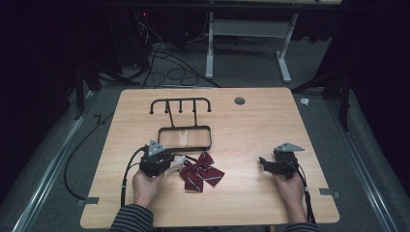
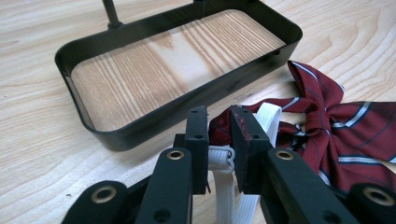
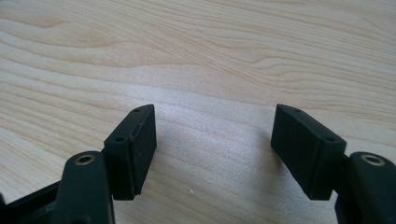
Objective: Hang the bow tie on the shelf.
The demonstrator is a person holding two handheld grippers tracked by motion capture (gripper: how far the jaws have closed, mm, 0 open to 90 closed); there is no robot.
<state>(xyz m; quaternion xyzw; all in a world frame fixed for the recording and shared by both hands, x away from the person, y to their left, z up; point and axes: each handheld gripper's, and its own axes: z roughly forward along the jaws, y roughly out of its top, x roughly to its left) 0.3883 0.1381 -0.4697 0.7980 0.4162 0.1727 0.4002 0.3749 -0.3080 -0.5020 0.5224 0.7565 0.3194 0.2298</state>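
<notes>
Left gripper (image 2: 219, 122) clamps the bow tie's (image 2: 336, 135) white strap (image 2: 224, 161)

Obstacles: my left gripper (image 2: 218, 140) sits pinched on the white strap (image 2: 224, 186) of the bow tie (image 1: 200, 171), the black tray stand (image 1: 185, 137) just beyond it, its hook rail (image 1: 180, 102) upright behind. Free room: bare table (image 1: 251, 130) around my right gripper (image 3: 212, 149), whose jaws stand wide apart over plain wood.
</notes>
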